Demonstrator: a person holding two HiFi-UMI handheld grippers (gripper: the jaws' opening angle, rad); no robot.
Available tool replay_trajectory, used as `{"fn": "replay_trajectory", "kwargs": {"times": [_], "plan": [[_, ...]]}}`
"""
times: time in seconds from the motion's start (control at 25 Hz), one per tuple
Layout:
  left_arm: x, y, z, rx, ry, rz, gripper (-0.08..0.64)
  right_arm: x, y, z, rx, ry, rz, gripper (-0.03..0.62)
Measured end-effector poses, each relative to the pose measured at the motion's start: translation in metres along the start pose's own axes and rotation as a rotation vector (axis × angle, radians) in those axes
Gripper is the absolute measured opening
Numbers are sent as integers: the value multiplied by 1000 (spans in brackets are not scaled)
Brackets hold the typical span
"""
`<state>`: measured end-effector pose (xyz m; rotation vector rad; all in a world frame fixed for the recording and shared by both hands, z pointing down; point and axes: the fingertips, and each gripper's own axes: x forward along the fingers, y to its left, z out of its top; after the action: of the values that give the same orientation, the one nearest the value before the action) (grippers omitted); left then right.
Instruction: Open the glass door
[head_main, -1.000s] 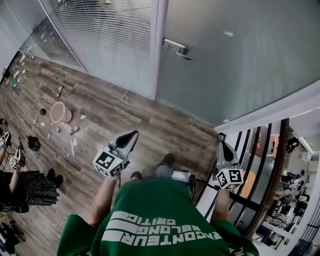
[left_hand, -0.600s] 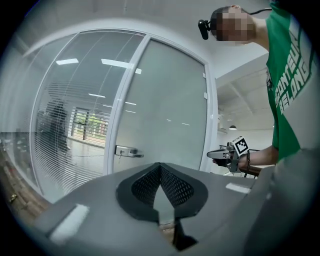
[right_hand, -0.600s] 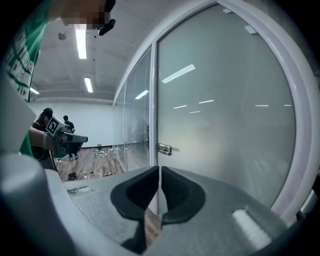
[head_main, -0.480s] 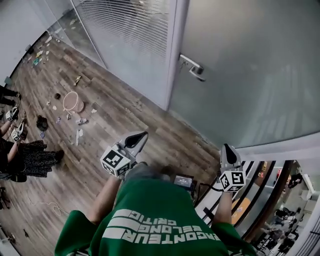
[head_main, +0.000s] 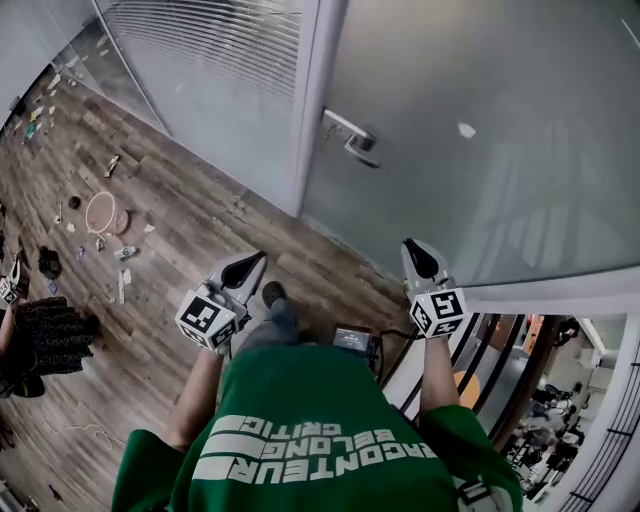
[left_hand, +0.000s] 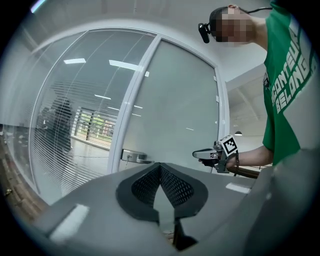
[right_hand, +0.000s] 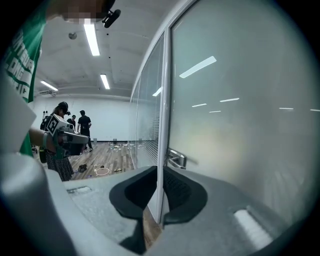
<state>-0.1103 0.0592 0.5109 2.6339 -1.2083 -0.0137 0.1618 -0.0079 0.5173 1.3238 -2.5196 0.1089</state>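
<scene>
The frosted glass door (head_main: 480, 130) stands shut ahead, with its metal lever handle (head_main: 350, 138) at the left edge beside the white frame. My left gripper (head_main: 245, 268) points at the floor in front of the door, shut and empty. My right gripper (head_main: 415, 255) is held below and right of the handle, short of the glass. Its jaws are opening with nothing between them. In the left gripper view the handle (left_hand: 134, 157) shows past the left gripper (left_hand: 160, 167). In the right gripper view the handle (right_hand: 176, 159) lies just beyond the right gripper (right_hand: 161, 172).
A glass partition with blinds (head_main: 220, 70) adjoins the door on the left. Small objects (head_main: 100, 212) are scattered on the wooden floor (head_main: 180, 250). A dark railing (head_main: 500, 360) runs at the lower right. People (right_hand: 84, 125) stand far back in the room.
Both grippers have moved forward toward the door. The right one has swung up and left, closer beneath the handle.
</scene>
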Motion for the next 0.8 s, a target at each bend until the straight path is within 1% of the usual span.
{"fn": "replay_trajectory", "kwargs": {"times": [0.16,0.36,0.6,0.8], "plan": [[33,23,18,-3,-31,-40,17,38,-18,16,-31,27,-1,31],[56,53,29,-22,-41,-68,17,70,-26,31,-64,66,-6,31],[76,73,23,-42,-34,-81,17,104,-39,24,-95,113,-10,32],[72,84,27,-59,-41,-84,17,124,-40,17,-147,183,7,52]]}}
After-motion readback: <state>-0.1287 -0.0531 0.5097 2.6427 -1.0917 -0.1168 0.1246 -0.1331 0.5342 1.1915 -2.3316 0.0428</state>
